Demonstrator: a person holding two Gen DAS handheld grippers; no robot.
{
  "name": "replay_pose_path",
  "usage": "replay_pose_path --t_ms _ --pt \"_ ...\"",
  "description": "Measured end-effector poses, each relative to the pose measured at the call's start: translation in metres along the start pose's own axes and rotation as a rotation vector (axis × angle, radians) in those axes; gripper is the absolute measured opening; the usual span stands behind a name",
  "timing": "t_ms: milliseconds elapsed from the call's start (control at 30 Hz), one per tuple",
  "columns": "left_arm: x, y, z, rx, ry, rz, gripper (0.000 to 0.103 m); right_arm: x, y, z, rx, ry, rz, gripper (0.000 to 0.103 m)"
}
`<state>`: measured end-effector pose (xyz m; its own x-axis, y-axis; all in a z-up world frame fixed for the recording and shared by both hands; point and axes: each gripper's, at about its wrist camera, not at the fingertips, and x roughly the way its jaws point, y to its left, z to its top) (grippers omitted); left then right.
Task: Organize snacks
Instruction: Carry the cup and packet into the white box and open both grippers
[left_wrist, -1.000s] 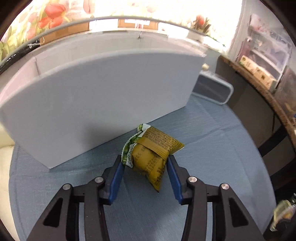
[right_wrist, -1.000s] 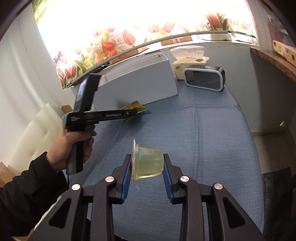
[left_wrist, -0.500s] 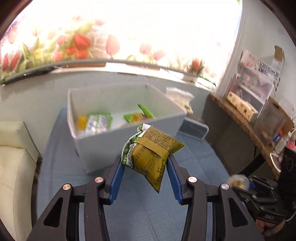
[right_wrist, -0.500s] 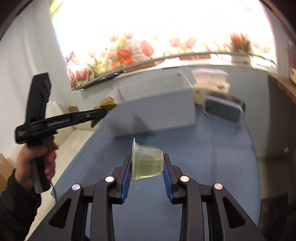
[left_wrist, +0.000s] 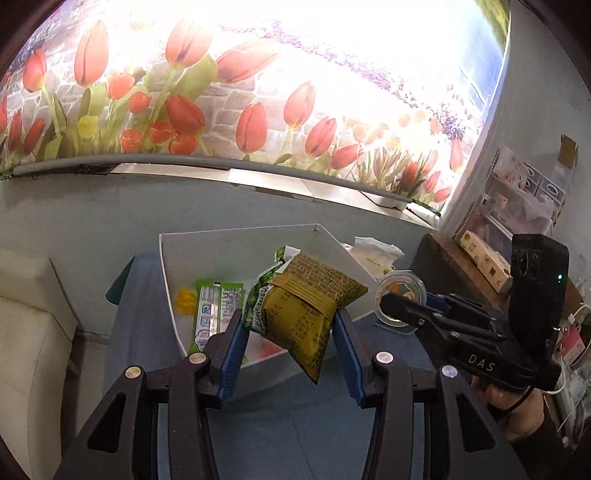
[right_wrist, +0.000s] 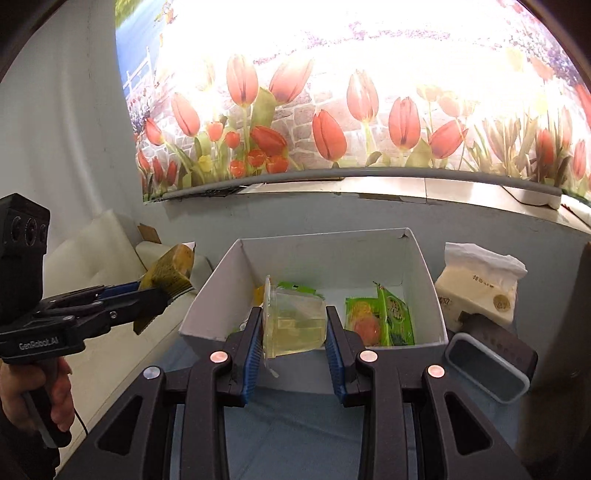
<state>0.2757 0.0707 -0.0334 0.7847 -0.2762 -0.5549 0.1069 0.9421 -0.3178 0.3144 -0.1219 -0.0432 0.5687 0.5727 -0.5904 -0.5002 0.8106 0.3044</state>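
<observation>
My left gripper (left_wrist: 290, 325) is shut on a yellow-green snack packet (left_wrist: 304, 306), held in the air above the near edge of the white box (left_wrist: 168, 280). My right gripper (right_wrist: 293, 325) is shut on a clear jelly cup (right_wrist: 293, 326), held in front of the white box (right_wrist: 428, 280). The box holds several green and yellow snack packets (right_wrist: 380, 319). The right gripper with the jelly cup (left_wrist: 400, 293) shows to the right in the left wrist view. The left gripper with its packet (right_wrist: 170, 273) shows at the left in the right wrist view.
The box stands on a blue cloth-covered table (right_wrist: 303, 417). A white tissue pack (right_wrist: 480, 284) and a dark grey-rimmed device (right_wrist: 491, 360) sit right of the box. A cream sofa (left_wrist: 29, 325) lies left of the table. A tulip mural covers the wall behind.
Both grippers have risen and tilted up, carrying their items from low over the table to the height of the box's open top. The box interior is now in view.
</observation>
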Motion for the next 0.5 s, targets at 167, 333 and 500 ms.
replay_pose_path --t_ms 167,333,500 --pt "0.038 0.02 0.024 -0.016 0.052 -0.003 0.051 0.049 -0.015 0.025 0.018 0.043 -0.004 0.034" --pt "0.061 0.027 0.027 -0.004 0.087 0.006 0.051 0.079 -0.023 0.032 0.003 0.093 -0.044 0.034" --pt "0.071 0.029 0.024 0.009 0.088 0.045 0.057 0.089 -0.035 0.031 0.035 0.112 -0.054 0.035"
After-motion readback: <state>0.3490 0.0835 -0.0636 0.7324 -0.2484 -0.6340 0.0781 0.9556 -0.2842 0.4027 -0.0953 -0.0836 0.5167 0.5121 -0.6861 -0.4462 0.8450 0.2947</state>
